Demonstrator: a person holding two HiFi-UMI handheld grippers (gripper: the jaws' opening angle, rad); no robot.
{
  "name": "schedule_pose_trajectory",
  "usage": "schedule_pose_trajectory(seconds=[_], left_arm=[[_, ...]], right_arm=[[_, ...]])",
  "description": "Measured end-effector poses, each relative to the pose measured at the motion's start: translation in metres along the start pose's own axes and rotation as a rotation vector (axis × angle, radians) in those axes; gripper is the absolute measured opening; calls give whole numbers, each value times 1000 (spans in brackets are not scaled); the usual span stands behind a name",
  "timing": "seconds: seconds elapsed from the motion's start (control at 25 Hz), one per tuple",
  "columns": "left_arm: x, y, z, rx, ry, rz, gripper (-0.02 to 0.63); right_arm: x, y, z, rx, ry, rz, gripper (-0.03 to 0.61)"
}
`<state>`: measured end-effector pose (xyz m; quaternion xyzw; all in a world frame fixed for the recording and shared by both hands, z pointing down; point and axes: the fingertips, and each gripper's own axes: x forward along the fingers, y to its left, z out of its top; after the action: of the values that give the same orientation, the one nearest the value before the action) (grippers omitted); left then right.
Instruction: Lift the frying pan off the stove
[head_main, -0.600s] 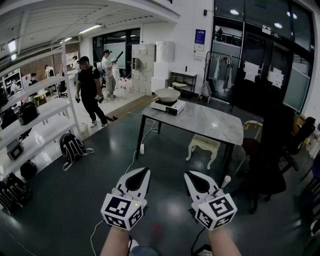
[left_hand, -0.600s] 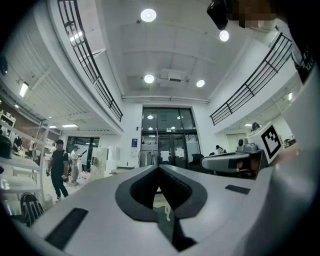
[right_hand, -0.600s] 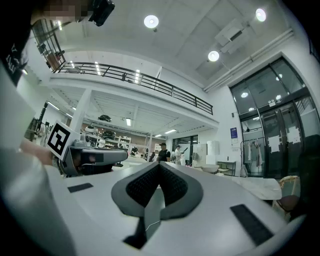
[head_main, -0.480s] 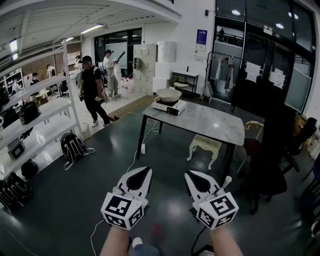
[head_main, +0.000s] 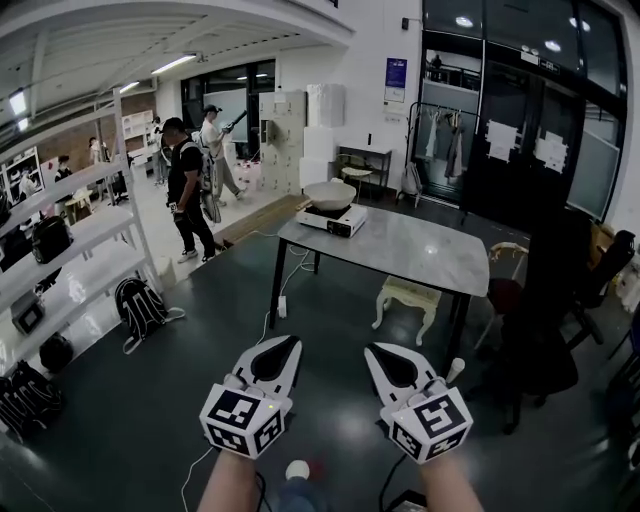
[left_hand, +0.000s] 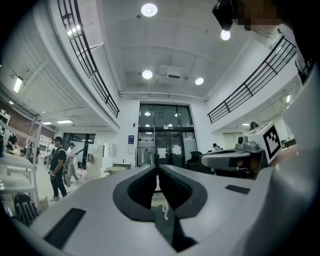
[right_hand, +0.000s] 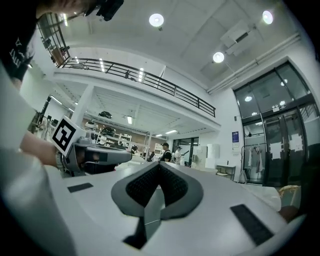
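On your grey marbled table (head_main: 420, 250), a pale cream frying pan (head_main: 330, 192) tops a white stove (head_main: 336, 221). Nearer you than the table, your left gripper (head_main: 290, 342) and right gripper (head_main: 371, 349) are white with black pads and black-and-white square-marker cubes.

Each hand carries a white, beak-shaped tool. The left gripper (head_main: 289, 342) and the right gripper (head_main: 371, 349) both taper to a point, and black teardrop-shaped pads (head_main: 272, 362) with a fine ribbed texture line their jaws. Each has a white cube (head_main: 245, 420) printed with black square markers at its rear. Small dark rectangular patches (right_hand: 248, 223) sit on the smooth casing.
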<state>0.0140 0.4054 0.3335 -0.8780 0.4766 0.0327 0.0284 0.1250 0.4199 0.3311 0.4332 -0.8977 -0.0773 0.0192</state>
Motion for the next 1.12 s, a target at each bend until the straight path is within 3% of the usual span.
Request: schedule_pose_trajectory(seconds=[0.24,0.4,0.8,1.0,1.12], left_arm=[[44,32,-7,45,36,-10,12],[76,67,-11,-24,33,-9,12],[163,155,-16,-43,22,-56,12],[199,194,-18,-36,28,-69,12],[214,209,-19,-13,22,-76,12]], right_arm=[[42,-33,0,29,-2,-9,25],[83,-54,-7,45,6,-3,26],[193,-98,-18,25,41,80,28],[231,-125,-22,84,48,28,27],[247,-144,-28,182,37,-17,28]])
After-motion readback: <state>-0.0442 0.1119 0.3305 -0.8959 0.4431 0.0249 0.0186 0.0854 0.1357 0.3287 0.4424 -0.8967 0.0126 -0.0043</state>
